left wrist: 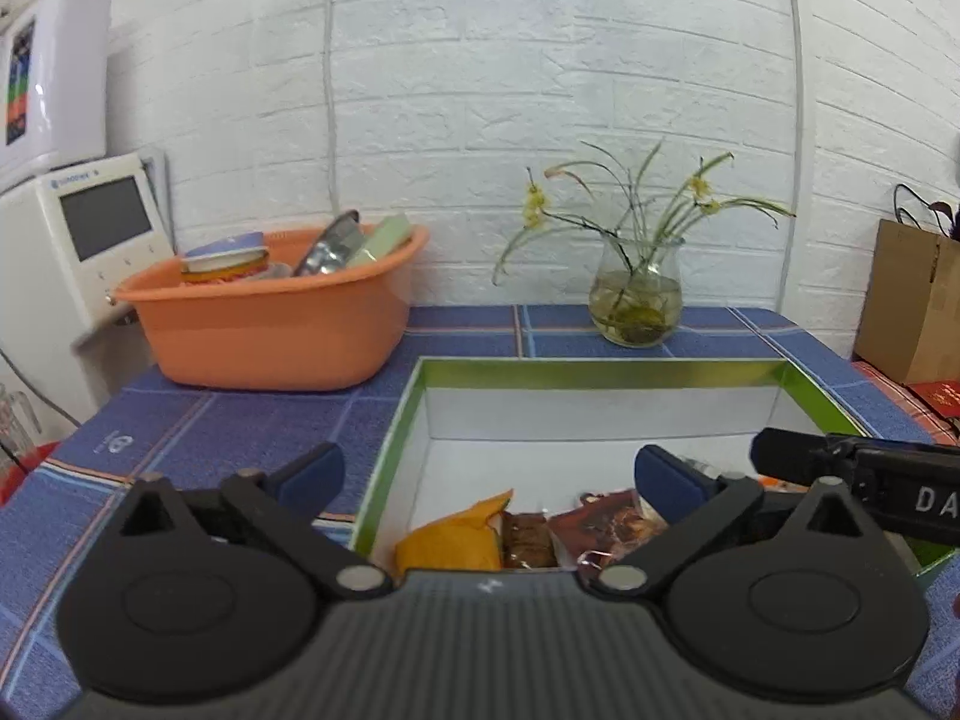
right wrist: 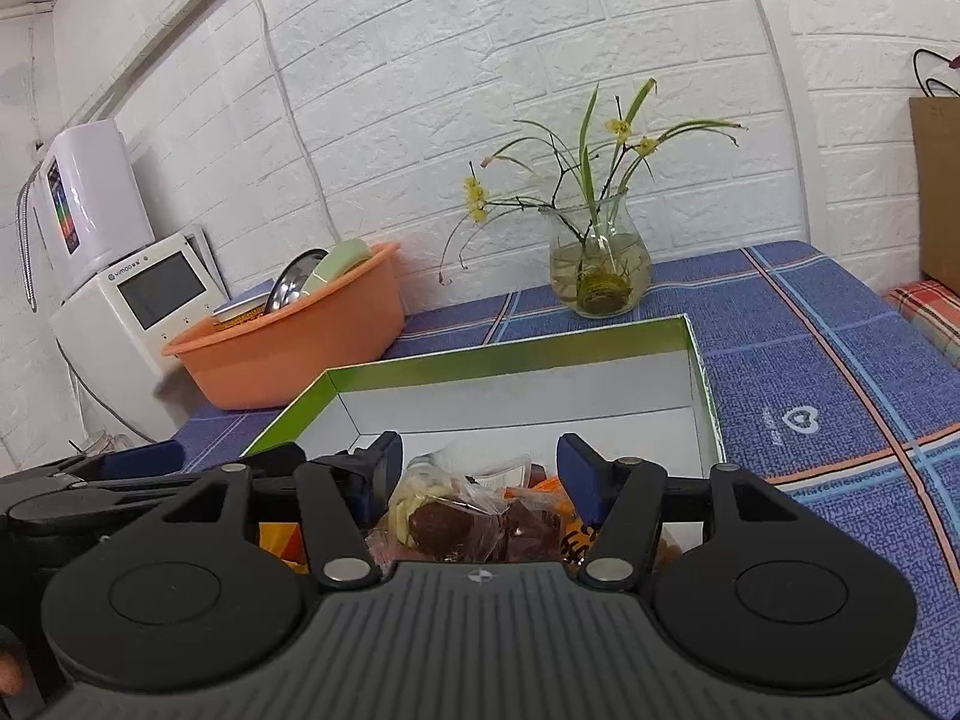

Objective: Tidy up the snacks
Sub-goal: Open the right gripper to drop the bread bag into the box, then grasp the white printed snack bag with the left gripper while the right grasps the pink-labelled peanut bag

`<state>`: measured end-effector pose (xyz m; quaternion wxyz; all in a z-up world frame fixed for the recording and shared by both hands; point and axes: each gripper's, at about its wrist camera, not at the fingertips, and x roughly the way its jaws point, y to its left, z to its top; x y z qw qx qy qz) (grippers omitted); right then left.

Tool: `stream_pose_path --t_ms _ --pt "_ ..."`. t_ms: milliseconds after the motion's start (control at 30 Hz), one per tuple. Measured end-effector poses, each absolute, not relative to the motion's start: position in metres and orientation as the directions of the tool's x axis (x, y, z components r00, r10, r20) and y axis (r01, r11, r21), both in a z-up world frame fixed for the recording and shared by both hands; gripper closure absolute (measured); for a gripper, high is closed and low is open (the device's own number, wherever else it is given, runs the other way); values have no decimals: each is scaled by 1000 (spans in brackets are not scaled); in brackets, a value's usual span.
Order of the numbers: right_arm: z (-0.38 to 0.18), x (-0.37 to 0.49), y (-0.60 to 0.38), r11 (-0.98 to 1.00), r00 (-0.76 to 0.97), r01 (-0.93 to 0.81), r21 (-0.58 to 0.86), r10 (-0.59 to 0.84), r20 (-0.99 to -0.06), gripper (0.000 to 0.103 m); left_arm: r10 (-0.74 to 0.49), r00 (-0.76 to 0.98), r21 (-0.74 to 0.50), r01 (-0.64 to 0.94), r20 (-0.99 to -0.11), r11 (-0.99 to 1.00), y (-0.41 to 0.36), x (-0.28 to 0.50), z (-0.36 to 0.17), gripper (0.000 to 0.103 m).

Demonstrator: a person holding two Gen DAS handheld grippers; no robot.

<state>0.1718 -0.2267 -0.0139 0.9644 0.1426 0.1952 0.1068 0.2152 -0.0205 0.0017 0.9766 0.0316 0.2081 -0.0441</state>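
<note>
A green-rimmed box (left wrist: 600, 367) with a white inside lies on the blue cloth; it also shows in the right wrist view (right wrist: 510, 354). Snack packets lie at its near end: an orange one (left wrist: 456, 540) and brown clear-wrapped ones (left wrist: 606, 525). My left gripper (left wrist: 489, 474) is open above the box's near left side, empty. My right gripper (right wrist: 480, 468) is open, its fingers either side of a clear bag of brown snacks (right wrist: 474, 516), not clamped on it. The right gripper's finger (left wrist: 840, 462) enters the left wrist view from the right.
An orange basin (left wrist: 282, 318) holding jars and packets stands at the back left, also seen in the right wrist view (right wrist: 300, 336). A glass vase of flowers (left wrist: 636, 300) stands by the wall. White appliances (left wrist: 78, 228) are at the left, a paper bag (left wrist: 906, 300) at the right.
</note>
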Motion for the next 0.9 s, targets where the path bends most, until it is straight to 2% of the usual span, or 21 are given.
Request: stream_pose_path --t_ms 67,133,200,267,400,567,633,800,900 --pt "-7 167 -229 936 907 -167 310 269 -325 7 -6 935 95 43 -354 995 -17 200 10 0" --pt "1 161 -232 936 914 -186 297 276 -297 5 -7 946 126 51 -324 991 -10 184 17 0" --pt "9 154 -234 938 921 -202 282 280 -271 0 -49 944 101 86 -325 991 4 168 22 0" --pt "16 145 -236 938 926 -210 275 281 -252 0 -59 940 94 96 -337 991 22 153 22 0" --pt "27 121 -238 944 926 -208 257 274 -259 0 74 936 182 -11 -343 983 62 125 10 0" --pt "16 76 -231 959 916 -187 214 249 -313 0 128 859 229 -14 -495 973 91 112 -18 0" --pt "4 60 -225 963 908 -154 219 225 -353 0 119 851 234 5 -511 972 87 109 -29 0" --pt "-19 32 -211 972 875 -105 208 190 -445 0 150 850 353 44 -506 935 69 107 -49 0" --pt "-26 23 -208 972 864 -90 216 184 -469 0 69 841 263 89 -536 961 74 109 -46 0"
